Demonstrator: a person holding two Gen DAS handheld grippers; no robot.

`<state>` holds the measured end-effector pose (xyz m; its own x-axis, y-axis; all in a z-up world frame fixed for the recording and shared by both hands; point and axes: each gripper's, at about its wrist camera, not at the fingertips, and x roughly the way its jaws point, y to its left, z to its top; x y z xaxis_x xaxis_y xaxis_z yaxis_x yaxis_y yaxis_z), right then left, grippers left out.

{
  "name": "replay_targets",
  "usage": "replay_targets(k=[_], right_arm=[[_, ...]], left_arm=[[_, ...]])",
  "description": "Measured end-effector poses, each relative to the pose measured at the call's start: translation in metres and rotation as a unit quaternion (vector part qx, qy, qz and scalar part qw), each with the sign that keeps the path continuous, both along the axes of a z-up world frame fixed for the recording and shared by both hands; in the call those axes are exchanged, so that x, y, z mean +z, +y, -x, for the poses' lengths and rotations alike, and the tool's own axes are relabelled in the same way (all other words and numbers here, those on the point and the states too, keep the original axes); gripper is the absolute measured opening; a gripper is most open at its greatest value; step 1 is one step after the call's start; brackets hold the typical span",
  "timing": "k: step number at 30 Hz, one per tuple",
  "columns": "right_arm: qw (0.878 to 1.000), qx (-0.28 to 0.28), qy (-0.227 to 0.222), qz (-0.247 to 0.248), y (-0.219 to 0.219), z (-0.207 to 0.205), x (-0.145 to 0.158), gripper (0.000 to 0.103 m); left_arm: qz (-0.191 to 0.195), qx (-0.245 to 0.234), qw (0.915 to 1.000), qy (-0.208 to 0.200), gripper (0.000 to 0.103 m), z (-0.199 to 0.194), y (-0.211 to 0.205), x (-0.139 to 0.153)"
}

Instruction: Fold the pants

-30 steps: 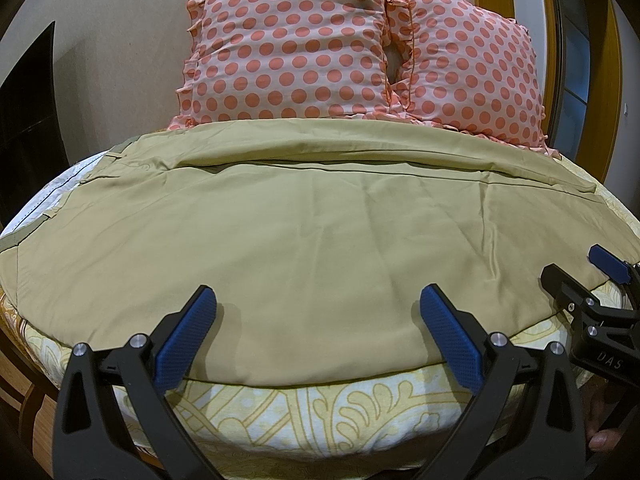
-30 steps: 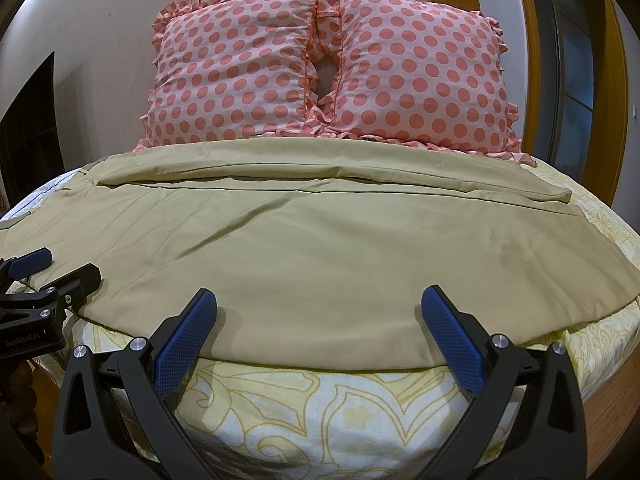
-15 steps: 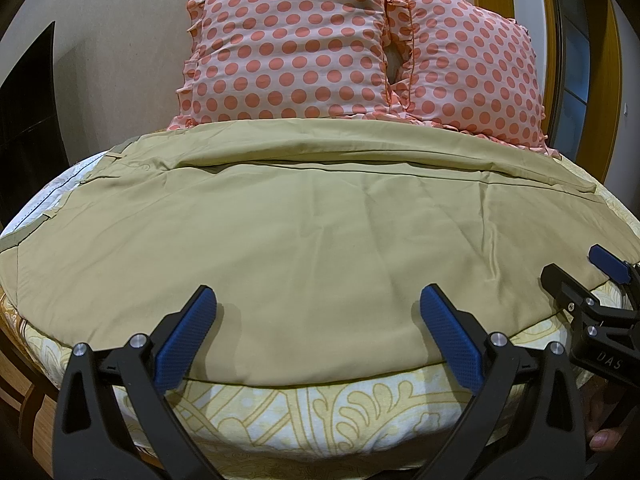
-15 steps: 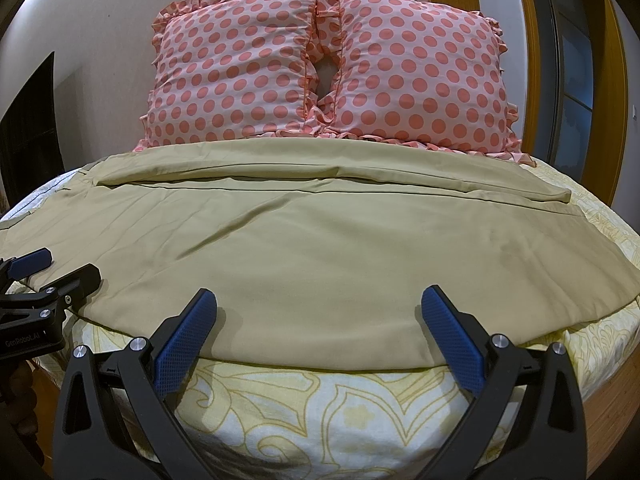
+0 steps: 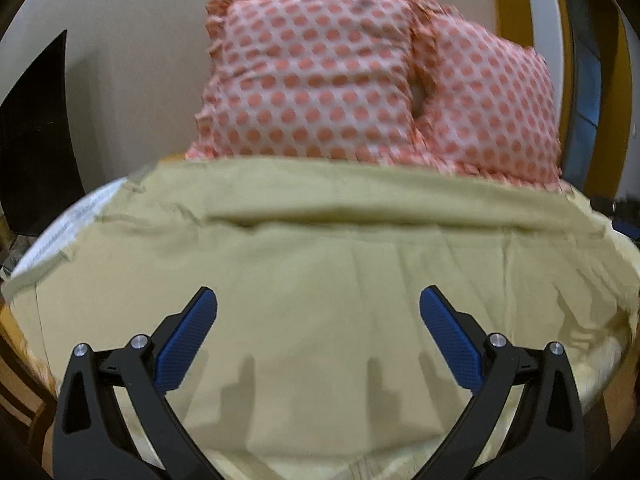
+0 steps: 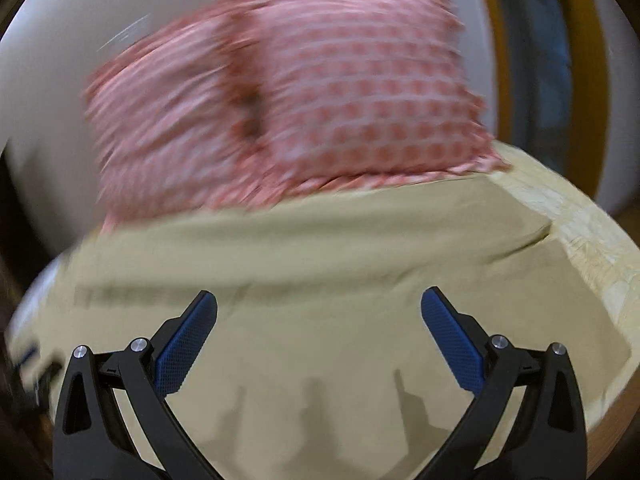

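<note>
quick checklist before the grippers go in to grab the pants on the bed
1. Left gripper open: ok, blue fingers spread wide, nothing between them.
2. Right gripper open: ok, also spread and holding nothing.
3. Pants laid out on the bed: ok, khaki cloth spread broad with a fold across its far part.
4. Near edge of the pants within view for a pinch: cannot tell, it sits low in the frames behind the grippers.
5. Polka-dot pillows off the pants: cannot tell, they sit right at the far edge.
6. Sharp view: not ok, the right wrist view is motion blurred.
</note>
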<state>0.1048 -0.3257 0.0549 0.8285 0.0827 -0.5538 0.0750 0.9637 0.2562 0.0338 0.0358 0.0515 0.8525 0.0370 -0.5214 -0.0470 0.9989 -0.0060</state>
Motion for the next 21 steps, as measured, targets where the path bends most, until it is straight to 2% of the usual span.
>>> replay_targets(k=[2,4,6,7,10,13,14,17,19,20,21], right_arm=[[0.997,-0.058,0.043,-0.034,-0.042,-0.057,0.005,0.102],[0.989,-0.116,0.082,-0.039,-0.074,-0.106,0.000,0.100],[0.976,-0.177,0.122,-0.029,-0.103,-0.155,-0.010,0.082],[0.969,-0.201,0.140,-0.022,-0.115,-0.178,-0.017,0.079],[0.948,-0.255,0.188,-0.021,-0.144,-0.233,-0.038,0.072],[0.936,-0.276,0.216,-0.044,-0.161,-0.266,-0.058,0.071],[0.931,-0.283,0.227,-0.027,-0.163,-0.275,-0.065,0.071],[0.928,-0.292,0.228,0.039,-0.159,-0.291,-0.073,0.070],[0.935,-0.281,0.213,0.038,-0.159,-0.290,-0.077,0.062],[0.938,-0.275,0.206,0.045,-0.159,-0.289,-0.078,0.050],[0.941,-0.269,0.199,0.051,-0.159,-0.286,-0.079,0.032]], left_arm=[[0.000,0.013,0.9999,-0.005,0.101,-0.015,0.006,0.011],[0.001,0.031,0.9995,-0.005,0.101,-0.034,0.014,0.019],[0.003,0.043,0.9991,-0.002,0.101,-0.052,0.022,0.024],[0.007,0.047,0.9989,0.000,0.101,-0.061,0.025,0.024],[0.027,0.045,0.9985,0.015,0.101,-0.078,0.032,0.018],[0.047,0.026,0.9975,0.046,0.101,-0.088,0.035,0.008],[0.056,0.021,0.9968,0.053,0.101,-0.091,0.036,0.006],[0.090,0.014,0.9936,0.067,0.101,-0.097,0.043,0.000],[0.107,0.014,0.9909,0.080,0.101,-0.101,0.047,-0.005],[0.116,0.017,0.9892,0.088,0.101,-0.104,0.050,-0.008],[0.125,0.021,0.9874,0.094,0.101,-0.106,0.052,-0.010]])
